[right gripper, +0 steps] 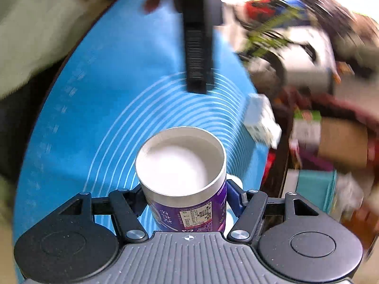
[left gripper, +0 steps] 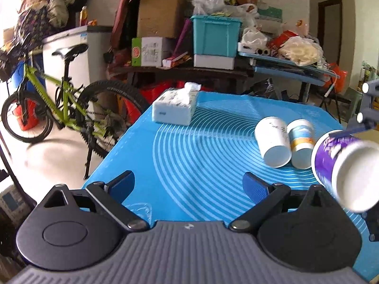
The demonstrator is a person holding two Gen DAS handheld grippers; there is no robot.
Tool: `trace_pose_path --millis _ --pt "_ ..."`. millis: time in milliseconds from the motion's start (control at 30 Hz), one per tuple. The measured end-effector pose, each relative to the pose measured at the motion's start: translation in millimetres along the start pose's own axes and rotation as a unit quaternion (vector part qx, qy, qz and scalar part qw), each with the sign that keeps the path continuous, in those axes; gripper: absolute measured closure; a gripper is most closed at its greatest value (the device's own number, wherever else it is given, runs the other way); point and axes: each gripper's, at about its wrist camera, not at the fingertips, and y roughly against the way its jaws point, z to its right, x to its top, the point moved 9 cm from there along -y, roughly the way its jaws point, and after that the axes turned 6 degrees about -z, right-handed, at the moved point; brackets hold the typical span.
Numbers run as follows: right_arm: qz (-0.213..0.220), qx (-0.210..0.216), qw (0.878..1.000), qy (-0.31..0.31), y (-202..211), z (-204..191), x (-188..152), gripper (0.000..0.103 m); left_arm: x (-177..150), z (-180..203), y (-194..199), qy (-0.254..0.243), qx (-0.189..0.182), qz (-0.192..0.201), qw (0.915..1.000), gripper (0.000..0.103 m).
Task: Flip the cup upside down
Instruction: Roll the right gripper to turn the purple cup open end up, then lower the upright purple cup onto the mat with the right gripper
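A purple and white paper cup is gripped at its sides by my right gripper, which holds it in the air above the blue mat. In the left wrist view the same cup hangs tilted at the right edge, its white base toward the camera. Two other cups stand upside down on the mat: a white one and a white, blue and yellow one. My left gripper is open and empty over the near part of the mat.
A white tissue pack lies at the far left of the mat. A green bicycle stands left of the table. Cluttered shelves with a teal bin are behind. The left gripper's body hangs over the mat.
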Motion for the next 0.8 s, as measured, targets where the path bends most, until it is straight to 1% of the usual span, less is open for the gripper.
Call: trace_pose_path --millis 33,67,100,133,167,200,233,267,300,333,400,467,500,533,600,633,700,733,800 --pt "0.005 0.001 0.999 -0.038 1 6 -3 0.039 1 4 0 -0.003 -0.002 0.001 1.0 0.006" --pt "0.008 0.003 0.998 -0.07 13 9 -14 0.039 2 7 0 -0.005 -0.005 0.001 1.0 0.006" --pt "0.014 0.004 0.993 -0.114 13 16 -18 0.039 2 10 0 -0.007 -0.008 0.001 0.9999 0.006" --pt "0.019 0.004 0.988 -0.154 10 25 -22 0.039 3 15 -1 -0.011 -0.011 0.002 0.9999 0.006" --pt "0.023 0.004 0.981 -0.192 16 27 -28 0.039 5 19 -1 -0.014 -0.013 0.002 0.9998 0.006" --pt "0.029 0.007 0.971 -0.235 14 33 -33 0.039 6 23 -1 -0.017 -0.015 0.004 0.9997 0.006" --pt "0.036 0.009 0.961 -0.275 14 39 -39 0.039 6 27 -1 -0.02 -0.017 0.005 0.9996 0.006" --pt "0.047 0.011 0.945 -0.324 15 45 -45 0.039 7 31 -1 -0.023 -0.019 0.005 0.9996 0.006" --pt "0.054 0.019 0.931 -0.36 14 51 -50 0.039 8 34 -2 -0.025 -0.02 0.005 0.9995 0.006" --pt "0.063 0.027 0.915 -0.398 14 54 -56 0.039 8 37 -2 -0.028 -0.021 0.005 0.9994 0.006" --pt "0.071 0.031 0.888 -0.453 10 57 -67 0.039 8 44 -3 -0.035 -0.022 0.005 0.9991 0.006" --pt "0.066 0.023 0.866 -0.496 0 59 -77 0.039 7 48 -3 -0.043 -0.023 0.005 0.9988 0.006" --pt "0.061 0.018 0.854 -0.516 8 51 -88 0.039 7 51 -4 -0.049 -0.023 0.004 0.9985 0.006" --pt "0.056 0.021 0.84 -0.539 16 43 -101 0.039 6 53 -4 -0.053 -0.023 0.004 0.9983 0.006" --pt "0.044 0.03 0.812 -0.581 6 40 -116 0.039 6 57 -6 -0.058 -0.022 0.001 0.9981 0.006" --pt "0.04 0.034 0.8 -0.598 -7 43 -122 0.039 6 58 -7 -0.058 -0.023 0.0 0.9981 0.006" --pt "0.038 0.045 0.775 -0.629 -13 41 -134 0.039 6 63 -10 -0.055 -0.027 -0.006 0.9981 0.006" --pt "0.034 0.048 0.765 -0.641 -16 39 -140 0.039 5 64 -11 -0.054 -0.03 -0.009 0.9981 0.006" --pt "0.02 0.05 0.75 -0.66 -21 34 -151 0.039 4 68 -13 -0.054 -0.033 -0.015 0.9979 0.006"
